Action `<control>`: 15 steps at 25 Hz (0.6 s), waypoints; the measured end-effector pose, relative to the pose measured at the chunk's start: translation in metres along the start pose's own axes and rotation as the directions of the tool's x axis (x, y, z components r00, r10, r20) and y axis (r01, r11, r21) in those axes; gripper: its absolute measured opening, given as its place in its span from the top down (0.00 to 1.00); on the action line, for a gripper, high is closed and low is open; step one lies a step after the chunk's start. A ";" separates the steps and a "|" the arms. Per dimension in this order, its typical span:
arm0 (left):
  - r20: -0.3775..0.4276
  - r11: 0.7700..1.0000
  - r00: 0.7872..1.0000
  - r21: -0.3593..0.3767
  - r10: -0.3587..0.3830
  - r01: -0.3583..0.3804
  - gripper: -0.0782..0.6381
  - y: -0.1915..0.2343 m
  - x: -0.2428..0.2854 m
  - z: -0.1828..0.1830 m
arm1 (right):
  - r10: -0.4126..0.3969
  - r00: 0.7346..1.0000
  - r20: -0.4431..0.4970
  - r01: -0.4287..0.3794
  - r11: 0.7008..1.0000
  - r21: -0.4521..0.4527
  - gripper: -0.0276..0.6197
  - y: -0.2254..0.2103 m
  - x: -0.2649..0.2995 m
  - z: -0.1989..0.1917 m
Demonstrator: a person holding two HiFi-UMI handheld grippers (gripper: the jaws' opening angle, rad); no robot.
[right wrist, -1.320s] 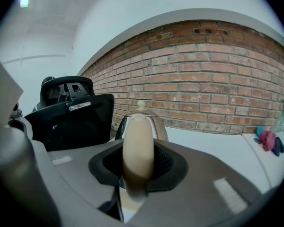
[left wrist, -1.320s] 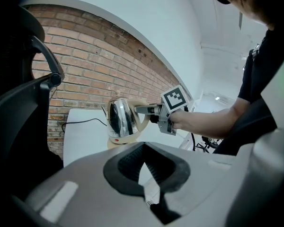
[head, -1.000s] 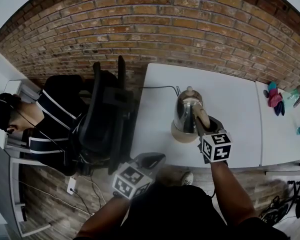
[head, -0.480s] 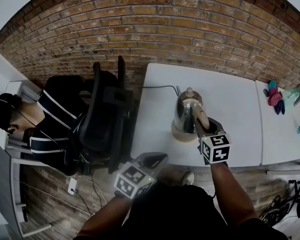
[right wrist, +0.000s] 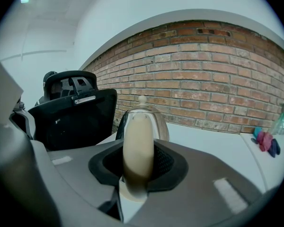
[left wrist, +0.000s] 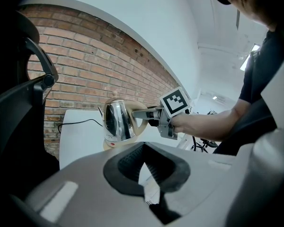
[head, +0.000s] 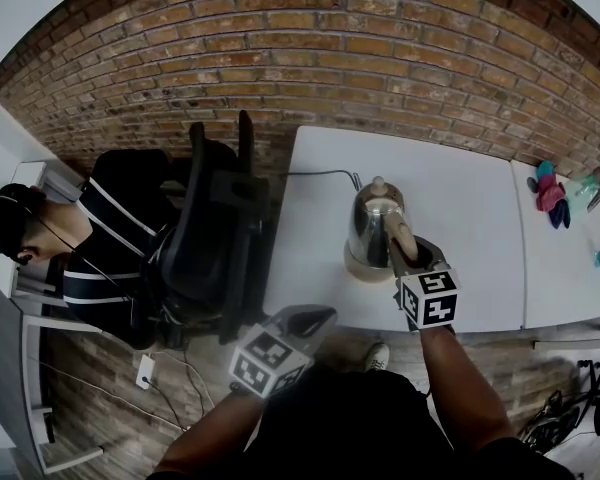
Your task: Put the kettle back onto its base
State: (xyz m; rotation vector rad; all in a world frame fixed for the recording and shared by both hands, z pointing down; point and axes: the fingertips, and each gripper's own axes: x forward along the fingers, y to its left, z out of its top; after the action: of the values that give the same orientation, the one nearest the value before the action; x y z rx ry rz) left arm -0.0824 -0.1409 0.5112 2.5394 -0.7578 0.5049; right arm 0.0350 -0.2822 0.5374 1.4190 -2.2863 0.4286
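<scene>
Right, we're at the very end of the placing step by the look of it. The kettle (head: 372, 226) stands upright on the white desk (head: 460, 208) with its round cream base (head: 358, 268) directly beneath. From the head view the two look mated, though I can't tell whether the kettle is fully seated.

The right gripper (head: 408, 253) comes in from the kettle's 5 o'clock. In the right gripper view its jaws are clamped on either side of the handle (right wrist: 138, 145), dark ribbed pads pressing the cream plastic. The left gripper (left wrist: 143, 151) hangs off the desk edge down at 7 o'clock, tips drawn together with nothing between them. It's taking no part.

Now the materials. The kettle has a polished steel body, mirror-bright and tapering to a narrow top, with a small cream knob on the lid. It has a smooth, rounded, arching handle and a short spout on the far side. That steel will be slippery, so the handle is the sensible hold. The base is a low matte disc, and a thin dark cable (head: 315, 175) trails from it toward 10 o'clock.

What's next, in my judgement? A gentle downward settle to be sure it's seated, then easing those jaws apart and drawing straight back toward 5 o'clock without nudging the handle or tipping the kettle.
</scene>
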 end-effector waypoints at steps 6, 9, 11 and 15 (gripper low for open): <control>0.011 1.000 1.000 0.009 0.001 -0.001 0.89 -0.001 -0.003 -0.001 | -0.004 1.000 -0.011 0.004 1.000 0.007 0.77 0.005 -0.002 -0.004; 0.004 1.000 1.000 0.003 -0.008 0.008 0.89 -0.003 -0.005 -0.003 | -0.009 1.000 -0.019 0.009 1.000 0.020 0.77 0.007 -0.005 -0.007; 0.001 1.000 1.000 0.005 -0.011 0.011 0.89 -0.004 -0.006 -0.004 | -0.010 1.000 -0.025 0.011 1.000 0.024 0.77 0.008 -0.006 -0.009; 0.000 1.000 1.000 0.012 -0.019 0.019 0.89 -0.005 -0.006 -0.005 | -0.012 0.999 -0.036 0.014 0.999 0.029 0.77 0.011 -0.009 -0.016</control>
State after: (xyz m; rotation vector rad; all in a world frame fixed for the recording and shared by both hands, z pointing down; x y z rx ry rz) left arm -0.0854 -0.1319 0.5106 2.5552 -0.7319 0.5040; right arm 0.0316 -0.2638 0.5462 1.4283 -2.2503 0.4817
